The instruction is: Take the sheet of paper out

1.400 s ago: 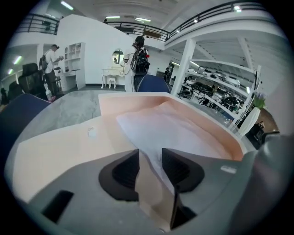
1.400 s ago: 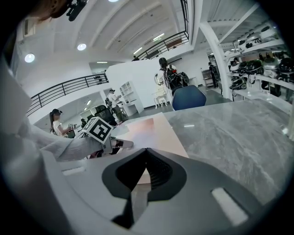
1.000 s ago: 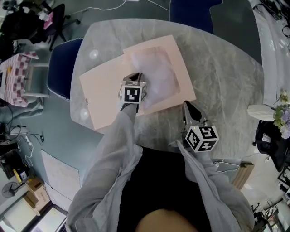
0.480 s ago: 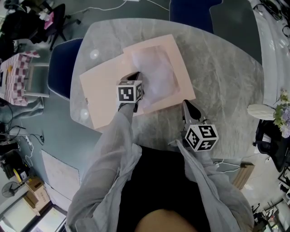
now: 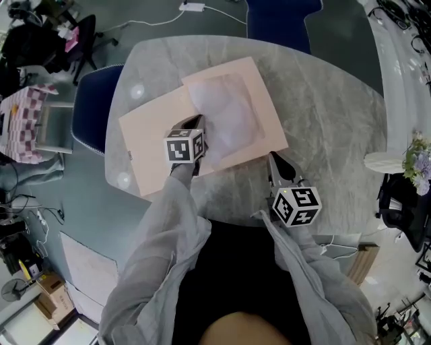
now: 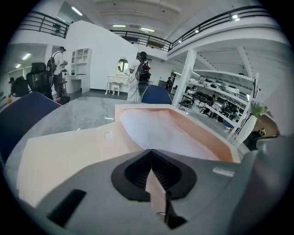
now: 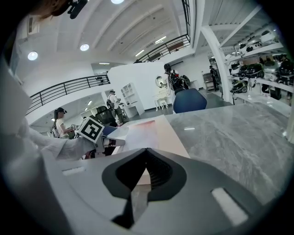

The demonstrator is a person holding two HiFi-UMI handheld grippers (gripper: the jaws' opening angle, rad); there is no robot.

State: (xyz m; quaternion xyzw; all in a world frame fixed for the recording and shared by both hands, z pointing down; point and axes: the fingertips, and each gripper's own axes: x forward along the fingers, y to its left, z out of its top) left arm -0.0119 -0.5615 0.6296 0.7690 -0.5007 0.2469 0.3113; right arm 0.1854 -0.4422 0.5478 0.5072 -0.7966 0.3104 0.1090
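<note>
Envelope (image 5: 264, 111) one; left gripper (image 5: 194, 122), right gripper (image 5: 273, 157)

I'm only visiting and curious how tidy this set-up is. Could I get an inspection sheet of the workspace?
Surface: grey marble table, bare around the job.
Job's things: pink envelope with a pale window, lying flat; a pink panel adjoins its left side.
Clutter: nothing seen on the table.
Tongs: left tongs shut on a thin pink edge where envelope and panel meet; which one it belongs to I cannot tell. Right tongs shut, nothing between them, by the envelope's near edge; contact unclear.
Cables: white cable on the floor beyond the table.
Surroundings: blue chair, flowers, people standing far off.
</note>
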